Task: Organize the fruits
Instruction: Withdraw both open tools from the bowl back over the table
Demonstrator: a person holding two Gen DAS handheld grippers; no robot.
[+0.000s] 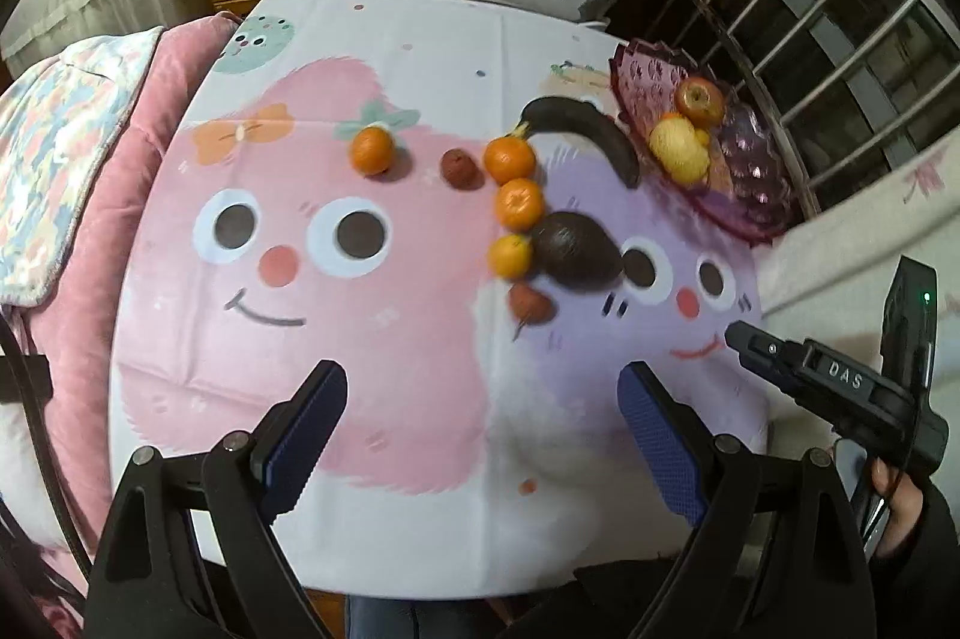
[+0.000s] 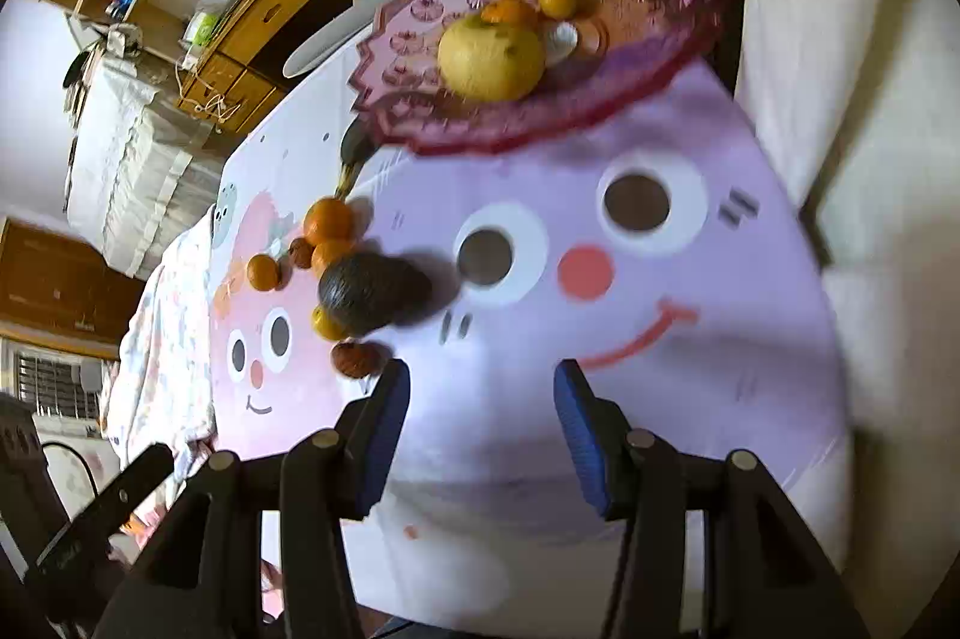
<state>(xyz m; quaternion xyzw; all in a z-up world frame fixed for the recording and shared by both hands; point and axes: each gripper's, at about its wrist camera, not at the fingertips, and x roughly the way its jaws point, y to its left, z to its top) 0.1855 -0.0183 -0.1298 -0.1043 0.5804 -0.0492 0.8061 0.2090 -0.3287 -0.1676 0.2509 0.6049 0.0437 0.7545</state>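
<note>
Left wrist view: my left gripper (image 1: 483, 420) jaws wide apart, empty — loose oranges (image 1: 509, 159) and avocado (image 1: 575, 252) at 12 o'clock, pink bowl (image 1: 747, 219) at 2. Right wrist view: right gripper (image 2: 482, 426) jaws apart, holding nothing — bowl (image 2: 420, 39) at 12.

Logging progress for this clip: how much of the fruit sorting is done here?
Partly done. The pink bowl already holds an apple, a yellow fruit and a couple of small oranges. Nothing is in hand: the left gripper and right gripper both have empty, open jaws. Left on the tablecloth: four oranges, the banana, the avocado and two small reddish fruits.
</note>
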